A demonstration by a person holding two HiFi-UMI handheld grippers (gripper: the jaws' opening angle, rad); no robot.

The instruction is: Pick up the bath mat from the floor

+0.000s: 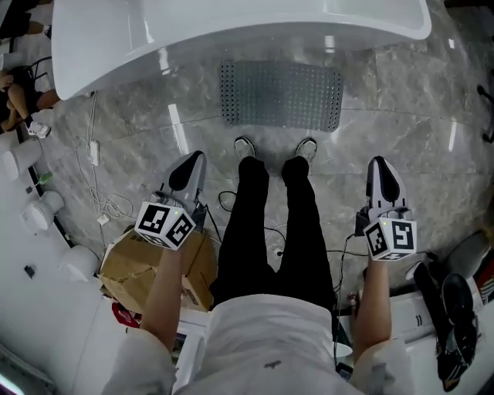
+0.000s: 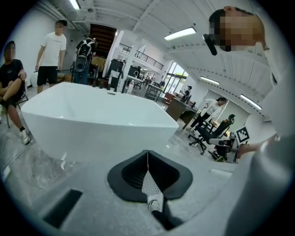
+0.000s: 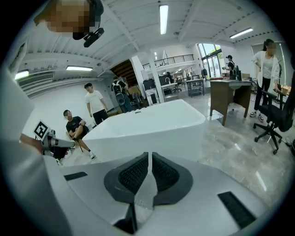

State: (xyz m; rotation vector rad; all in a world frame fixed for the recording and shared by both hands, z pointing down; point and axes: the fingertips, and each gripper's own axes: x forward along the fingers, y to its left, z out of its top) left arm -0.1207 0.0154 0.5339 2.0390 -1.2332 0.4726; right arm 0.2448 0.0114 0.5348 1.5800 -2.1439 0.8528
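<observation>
Take the white bathtub (image 1: 231,23) as your marker: it fills the top of the head view, and everything you need lies on your side of it. The grey marbled floor (image 1: 432,131) runs from its base back toward you, and it looks glossy enough that a thin mat may cling to it. The bath mat (image 1: 282,95), a grey perforated rectangle, lies flat on that floor just in front of the bathtub, with its far edge about at the tub's rim and its near edge just ahead of your shoes (image 1: 245,146). A cardboard box (image 1: 131,266) and loose cables (image 1: 116,204) sit well back from the bathtub on your left, out of the way as far as I can judge. Your left tongs (image 1: 187,171) and right tongs (image 1: 384,179) hang on either side of your legs, farther from the bathtub than the mat. Both are pressed fully together with nothing between the pads, and both gripper views look out level over the tub, not down. The pickup is not yet begun, so spread both tongs first, bend down, and tip one toward each near corner of the mat. The mat looks limp and flat. Slide a lower pad under the edge instead of pinching from above, close firmly, and lift both sides together so it peels off evenly.
</observation>
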